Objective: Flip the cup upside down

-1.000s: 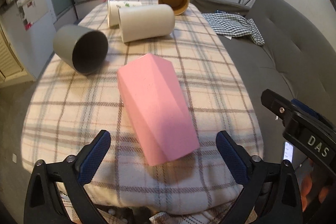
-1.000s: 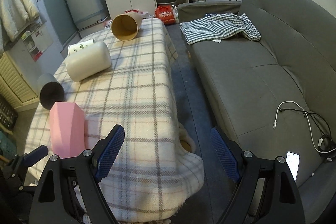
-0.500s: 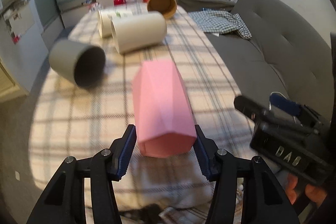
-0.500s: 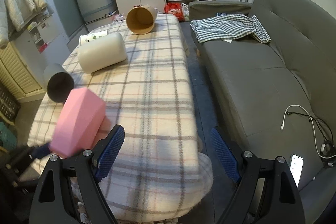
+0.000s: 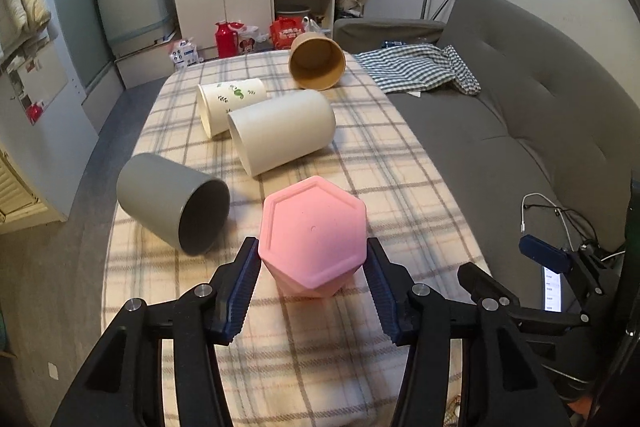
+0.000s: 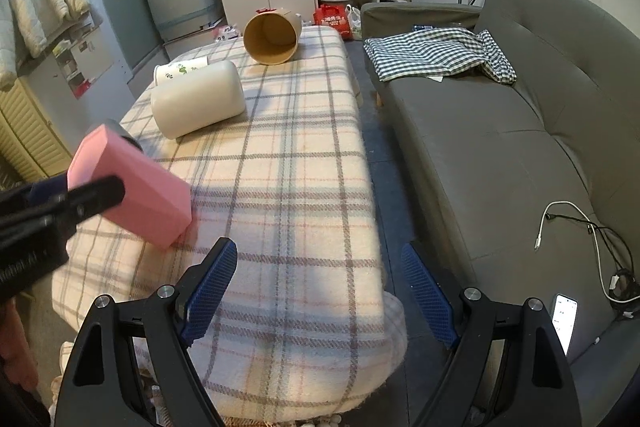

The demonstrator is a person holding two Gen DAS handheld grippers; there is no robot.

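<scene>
My left gripper (image 5: 312, 267) is shut on a pink hexagonal cup (image 5: 314, 241), its flat base facing the camera. In the right wrist view the pink cup (image 6: 136, 183) is held tilted above the plaid table (image 6: 288, 155), its lower end close to the cloth; contact cannot be told. The left gripper shows there as a black arm across the cup (image 6: 80, 199). My right gripper (image 6: 320, 287) is open and empty over the table's near right edge.
Lying on their sides on the table: a grey cup (image 5: 176, 203), a cream cup (image 5: 284, 131), a white leaf-print cup (image 5: 230, 103), a brown cup (image 5: 318, 61). A grey sofa (image 6: 500, 131) with a checked cloth (image 6: 440, 53) stands right. A phone (image 6: 564, 319) and cable lie on it.
My left gripper closed on the pink cup, lifted it off the cloth and turned it so the base faces the camera. The right gripper stayed open.
</scene>
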